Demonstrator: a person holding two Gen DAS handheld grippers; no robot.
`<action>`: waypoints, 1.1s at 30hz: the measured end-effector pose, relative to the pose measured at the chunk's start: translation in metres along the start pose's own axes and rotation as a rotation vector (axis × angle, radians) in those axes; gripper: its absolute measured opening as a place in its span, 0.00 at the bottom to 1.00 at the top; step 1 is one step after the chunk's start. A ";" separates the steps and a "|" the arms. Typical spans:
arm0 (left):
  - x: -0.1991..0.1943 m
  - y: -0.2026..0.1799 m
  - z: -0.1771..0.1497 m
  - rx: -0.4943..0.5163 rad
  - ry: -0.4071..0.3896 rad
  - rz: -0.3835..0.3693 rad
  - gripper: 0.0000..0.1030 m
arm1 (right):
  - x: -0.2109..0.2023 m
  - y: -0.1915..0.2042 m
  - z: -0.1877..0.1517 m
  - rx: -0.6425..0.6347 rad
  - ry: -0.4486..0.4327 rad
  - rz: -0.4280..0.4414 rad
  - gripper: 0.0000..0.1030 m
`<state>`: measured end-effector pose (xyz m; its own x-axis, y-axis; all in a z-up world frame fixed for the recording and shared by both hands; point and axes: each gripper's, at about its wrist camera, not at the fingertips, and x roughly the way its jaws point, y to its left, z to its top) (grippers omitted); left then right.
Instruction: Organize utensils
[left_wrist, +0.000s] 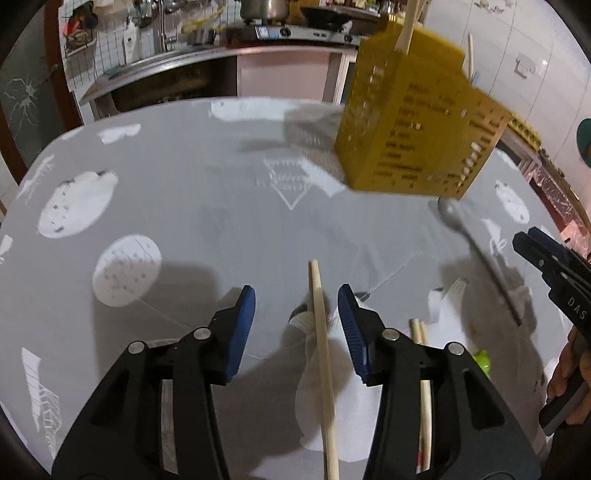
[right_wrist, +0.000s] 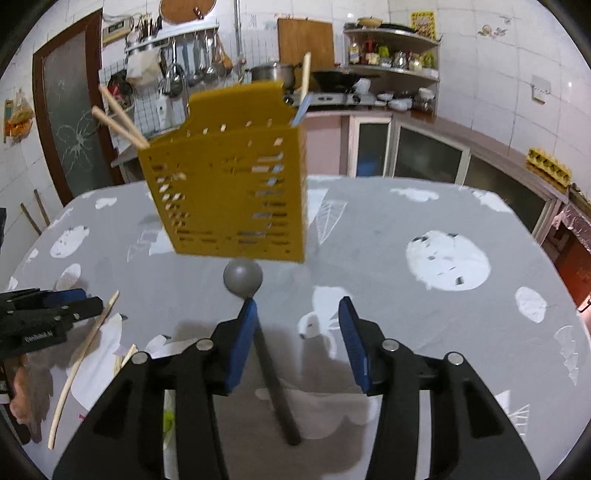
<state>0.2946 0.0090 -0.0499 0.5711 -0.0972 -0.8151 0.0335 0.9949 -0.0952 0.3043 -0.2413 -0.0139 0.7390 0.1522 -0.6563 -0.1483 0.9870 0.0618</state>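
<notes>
Yellow slotted holder (right_wrist: 232, 184): stands on the table (right_wrist: 388, 240), far side; 2 chopsticks (right_wrist: 118, 118) lean out at one corner, 1 more stick rises at the other.

Grey spoon (right_wrist: 258, 332): lies on the table just in front of the holder, handle passing beside the right gripper (right_wrist: 297, 325), jaws wide, holding nothing.

Loose chopstick (left_wrist: 321, 350): flat on the table, between the wide, empty jaws of the left gripper (left_wrist: 295, 314). 2 further chopsticks (left_wrist: 419, 332) lie just beside.

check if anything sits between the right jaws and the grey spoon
Nothing visible does. The spoon lies on the table with its handle between the open jaws of the right gripper; the yellow holder stands beyond its bowl.
</notes>
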 end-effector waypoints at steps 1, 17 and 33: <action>0.003 -0.001 -0.001 0.005 0.006 0.005 0.45 | 0.004 0.002 0.000 -0.005 0.007 0.000 0.45; 0.016 -0.014 0.006 0.051 -0.006 0.050 0.37 | 0.057 0.026 0.006 -0.065 0.137 -0.008 0.43; 0.015 -0.012 0.008 0.043 -0.010 0.044 0.05 | 0.028 0.017 -0.003 0.012 0.125 0.006 0.07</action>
<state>0.3092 -0.0045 -0.0559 0.5813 -0.0529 -0.8120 0.0433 0.9985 -0.0340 0.3206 -0.2200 -0.0336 0.6501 0.1508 -0.7448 -0.1436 0.9868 0.0745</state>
